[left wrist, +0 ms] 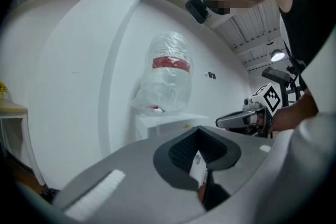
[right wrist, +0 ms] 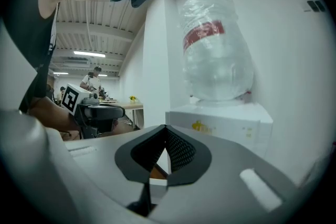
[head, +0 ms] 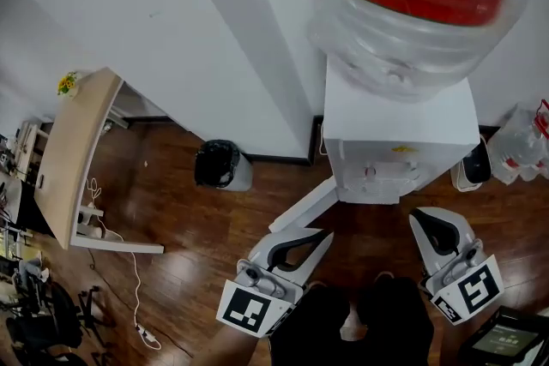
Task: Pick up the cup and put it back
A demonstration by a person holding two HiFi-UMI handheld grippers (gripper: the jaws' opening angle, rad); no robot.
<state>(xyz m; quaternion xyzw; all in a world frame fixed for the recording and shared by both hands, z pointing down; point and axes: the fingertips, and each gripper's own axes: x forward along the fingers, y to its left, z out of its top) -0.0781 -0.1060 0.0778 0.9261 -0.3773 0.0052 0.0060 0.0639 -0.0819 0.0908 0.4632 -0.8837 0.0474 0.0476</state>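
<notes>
- Honestly can't spot the cup in any view. My guess is it sits in the tap nook of the water dispenser (head: pixel 399 133), but that nook is too small and dim to tell.
- The left gripper (head: pixel 324 234) and right gripper (head: pixel 422 219) both hang low by the person's legs, jaws clenched together with nothing in them.
- So the step in hand looks like the approach. I'd spread one pair of jaws before going in, come at the nook level and straight, and keep the other gripper out of the way.
- Watch the big bottle (head: pixel 403 4) overhanging up top, and the white panel (head: pixel 302 207) slanting off the dispenser's left side, right beside the left gripper.
- Open floor (head: pixel 189 227) lies to the left toward the bin (head: pixel 221 165). The right side is tighter, with bags (head: pixel 523 146) by the wall.
</notes>
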